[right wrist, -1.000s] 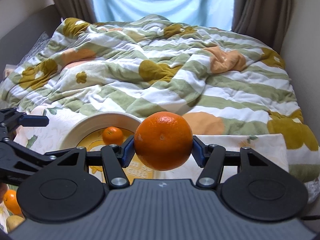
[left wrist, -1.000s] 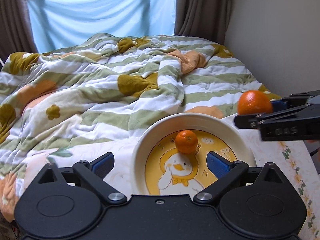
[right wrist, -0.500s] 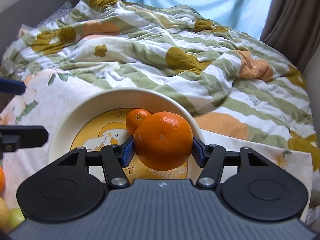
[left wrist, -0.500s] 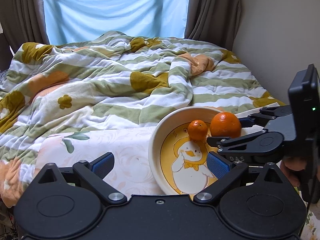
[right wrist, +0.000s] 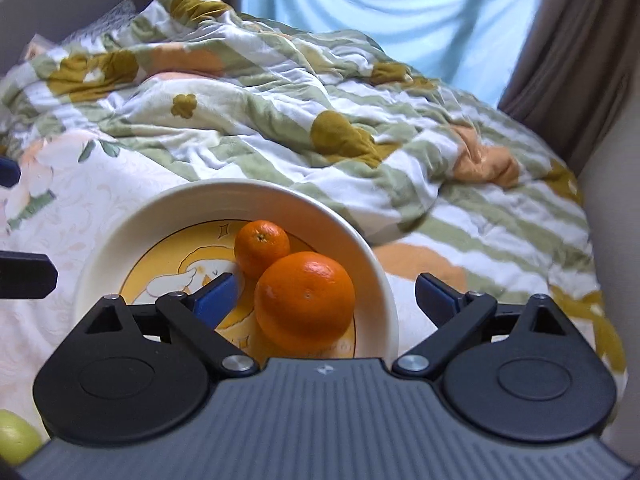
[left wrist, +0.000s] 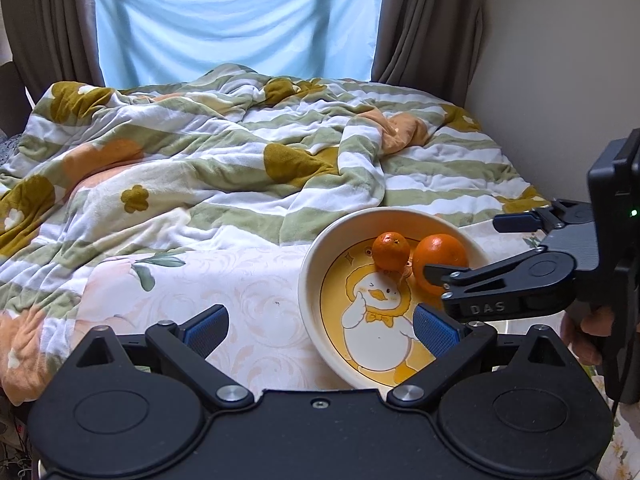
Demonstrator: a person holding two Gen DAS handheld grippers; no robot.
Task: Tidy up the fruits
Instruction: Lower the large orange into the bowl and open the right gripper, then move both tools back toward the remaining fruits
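A cream bowl [left wrist: 316, 248] with a yellow duck picture stands on a pale floral cloth; it also shows in the right wrist view [right wrist: 120, 236]. In it lie a large orange [right wrist: 306, 300] [left wrist: 440, 254] and a small orange [right wrist: 262, 246] [left wrist: 391, 250], touching. My right gripper [right wrist: 324, 292] is open, its fingers spread on either side of the large orange and apart from it; in the left wrist view it [left wrist: 464, 246] reaches in from the right. My left gripper [left wrist: 320, 324] is open and empty, in front of the bowl's left rim.
A rumpled green-striped quilt [left wrist: 224, 168] covers the bed behind the bowl. A wall [left wrist: 560, 60] stands on the right, curtains and a window at the back. A yellow-green fruit [right wrist: 16, 436] shows at the lower left of the right wrist view.
My right gripper carried the large orange down into the bowl and opened, leaving it beside the small orange. My left gripper shifted left, so the bowl sits further right in its view.
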